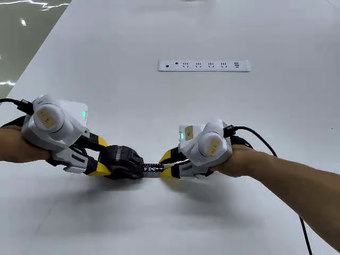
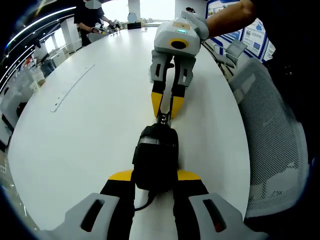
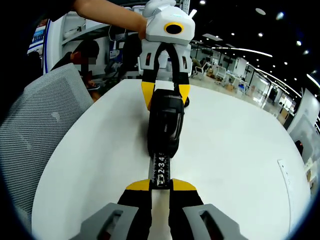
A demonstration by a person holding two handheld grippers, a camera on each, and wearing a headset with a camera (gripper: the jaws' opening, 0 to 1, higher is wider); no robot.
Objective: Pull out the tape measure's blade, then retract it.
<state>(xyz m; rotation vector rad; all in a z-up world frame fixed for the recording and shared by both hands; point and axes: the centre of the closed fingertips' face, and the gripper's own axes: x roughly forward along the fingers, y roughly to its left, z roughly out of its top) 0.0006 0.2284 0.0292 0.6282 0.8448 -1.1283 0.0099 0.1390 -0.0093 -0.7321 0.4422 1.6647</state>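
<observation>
Open-plan office or lab floor. Head view: long white table [image 1: 159,32] with a power strip [image 1: 204,65] lying on it at 12 o'clock, glossy floor [image 1: 21,32] at 10. Left gripper view: grey mesh chair [image 2: 272,125] at 3, wall posters [image 2: 257,35] at 1, a person [image 2: 89,20] standing by the table's far end at 11. Right gripper view: dark ceiling with spotlights [image 3: 260,11] and a light strip [image 3: 245,49] at 1, more desks [image 3: 225,75] beneath at 2.
</observation>
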